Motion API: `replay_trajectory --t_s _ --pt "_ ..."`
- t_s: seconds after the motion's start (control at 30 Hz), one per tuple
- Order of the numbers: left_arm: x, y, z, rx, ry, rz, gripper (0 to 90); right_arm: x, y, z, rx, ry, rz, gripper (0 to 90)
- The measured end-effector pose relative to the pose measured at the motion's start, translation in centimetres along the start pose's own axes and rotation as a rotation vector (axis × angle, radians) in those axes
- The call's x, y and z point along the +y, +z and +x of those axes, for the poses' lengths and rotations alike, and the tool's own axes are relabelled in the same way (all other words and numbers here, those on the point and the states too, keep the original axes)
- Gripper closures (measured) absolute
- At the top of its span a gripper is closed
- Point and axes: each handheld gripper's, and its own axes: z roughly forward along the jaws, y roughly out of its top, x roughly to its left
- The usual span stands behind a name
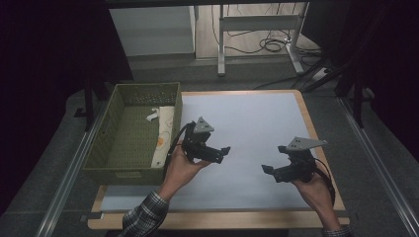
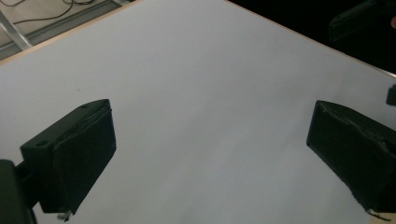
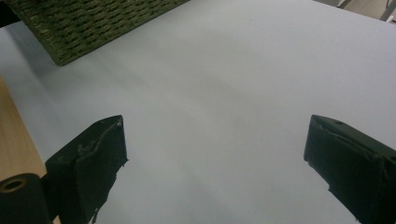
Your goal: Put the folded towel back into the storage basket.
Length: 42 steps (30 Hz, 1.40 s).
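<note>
Two hands hold black grippers over a pale grey mat (image 1: 247, 128) on the table. My left gripper (image 1: 225, 150) is at the left of the mat, beside the basket, pointing right; in the left gripper view its jaws stand wide apart over bare mat (image 2: 205, 107), open with nothing between them. My right gripper (image 1: 268, 169) is at the right front of the mat, pointing left. Its jaws in the right gripper view are also spread wide over bare mat (image 3: 219, 93), open and empty.
A green woven basket (image 1: 113, 148) stands at the table's left edge with white and cream cloth items (image 1: 163, 131) inside; its corner (image 3: 74, 28) is in the right gripper view. The wooden table edge (image 1: 217, 219) runs along the front. A desk frame and cables (image 1: 262, 39) lie beyond.
</note>
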Motion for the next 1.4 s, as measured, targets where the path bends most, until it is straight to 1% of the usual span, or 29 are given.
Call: replay_trajectory --t_s 0.07,0.13,0.2,0.27,0.33,0.43,0.53,0.63,0.83,1.0,1.1,1.13,1.17,1.23,1.33,1.4 --pt "-0.6 -0.1 -0.6 -0.004 0.013 -0.002 1.5 -0.4 -0.3 -0.1 -0.007 0.002 -0.004 5.0" --pt "-1.4 0.0 -1.0 -0.018 0.016 -0.002 1.6 -1.0 -0.5 -0.2 -0.013 0.007 -0.002 4.6" --pt "-2.3 0.1 -1.3 -0.043 0.004 -0.003 1.7 -1.5 -0.7 -0.2 -0.024 0.008 0.001 4.3" --pt "-3.1 0.2 -1.6 -0.048 -0.001 -0.013 1.7 -2.1 -0.7 -0.2 -0.035 0.011 0.004 3.9" --pt "-3.9 0.3 -2.0 -0.054 -0.002 -0.020 2.0 -2.6 -0.7 -0.2 -0.037 0.015 0.007 3.6" --pt "-5.1 0.6 -2.5 -0.062 0.004 -0.027 2.0 -3.3 -0.6 -0.2 -0.049 0.014 0.012 3.5" --pt "-6.5 1.0 -2.8 -0.060 0.007 -0.021 1.8 -4.0 -0.4 -0.2 -0.050 0.025 0.010 3.5" --pt "-7.5 1.2 -3.0 -0.049 0.003 -0.022 1.7 -4.7 0.0 -0.3 -0.059 0.030 0.015 3.5" --pt "-9.8 2.0 -3.4 -0.051 -0.020 -0.013 1.5 -6.1 0.7 -0.2 -0.075 0.032 0.021 3.5" --pt "-11.7 2.5 -3.7 -0.042 -0.020 -0.015 1.1 -7.3 1.2 -0.1 -0.074 0.045 0.021 3.5" --pt "-12.8 2.7 -3.7 -0.034 -0.029 -0.001 1.1 -7.9 1.6 0.2 -0.079 0.043 0.037 3.5" --pt "-13.0 2.6 -3.7 -0.031 -0.034 0.000 1.1 -8.0 1.8 0.4 -0.079 0.039 0.043 3.5" --pt "-13.1 2.4 -3.8 -0.030 -0.030 -0.010 1.2 -8.2 1.9 0.5 -0.078 0.035 0.051 3.5" --pt "-13.1 2.0 -4.0 -0.028 -0.029 0.008 2.1 -8.4 2.3 0.8 -0.085 0.026 0.069 3.5" --pt "-13.9 1.7 -4.4 -0.029 -0.037 0.033 2.4 -8.7 2.7 1.3 -0.089 0.016 0.086 3.5" --pt "-14.5 1.8 -4.7 -0.007 -0.034 0.068 2.4 -8.9 3.1 1.6 -0.092 0.005 0.100 3.5"
